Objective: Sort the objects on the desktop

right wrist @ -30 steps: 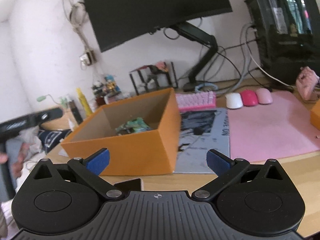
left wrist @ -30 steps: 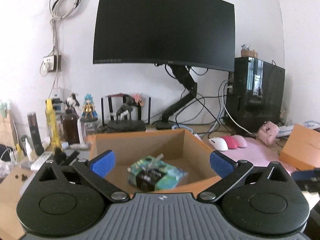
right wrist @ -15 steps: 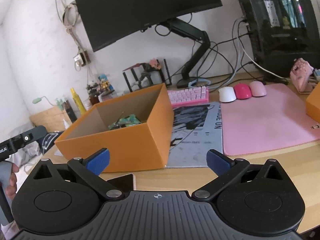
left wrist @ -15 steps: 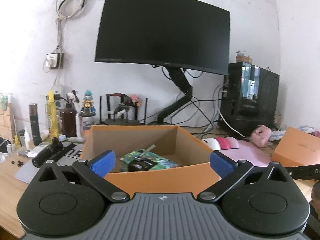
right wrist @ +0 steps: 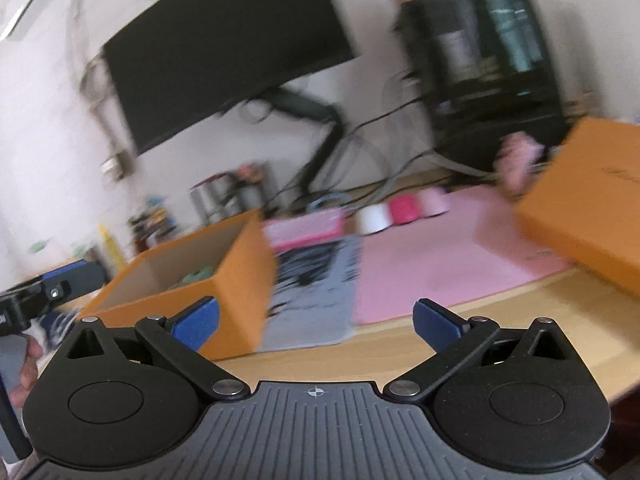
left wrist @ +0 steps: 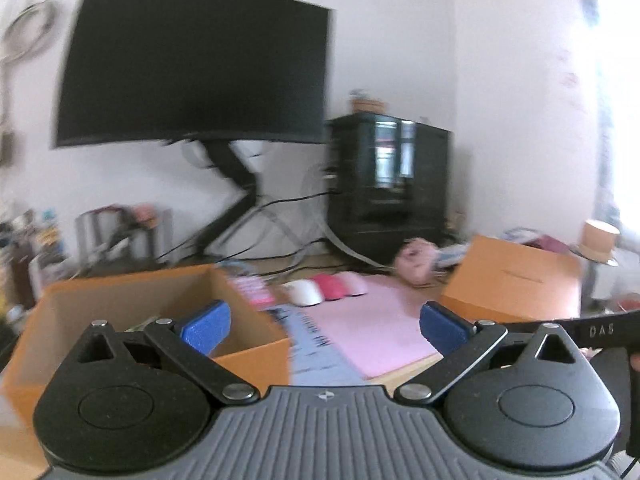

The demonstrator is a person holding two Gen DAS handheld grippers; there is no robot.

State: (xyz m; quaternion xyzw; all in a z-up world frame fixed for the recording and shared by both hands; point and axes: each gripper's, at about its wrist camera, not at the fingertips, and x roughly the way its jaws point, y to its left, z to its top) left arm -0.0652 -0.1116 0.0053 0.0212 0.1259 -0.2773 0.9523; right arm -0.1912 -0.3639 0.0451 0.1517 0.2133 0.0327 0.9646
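Note:
An open orange box point(left wrist: 120, 292) point(right wrist: 240, 276) stands on the wooden desk at the left, with a green packet point(right wrist: 196, 276) lying inside. An orange lid point(left wrist: 512, 280) point(right wrist: 592, 216) rests at the right on the pink mat point(left wrist: 380, 320) point(right wrist: 432, 248). My left gripper point(left wrist: 324, 320) is open and empty, held over the box's right front corner. My right gripper point(right wrist: 316, 316) is open and empty above the desk's front edge. Both views are blurred by motion.
Three computer mice point(left wrist: 324, 290) point(right wrist: 400, 210) and a pink keyboard point(right wrist: 304, 228) lie behind a grey printed mat point(right wrist: 312, 280). A black monitor point(left wrist: 192, 68) on an arm, a black PC case point(left wrist: 388, 184), a pink plush point(left wrist: 416, 260) and figurines stand at the back.
Both views have swung to the right. The box has slid toward the left of each view and the orange lid has come in larger at the right. Both grippers stay open.

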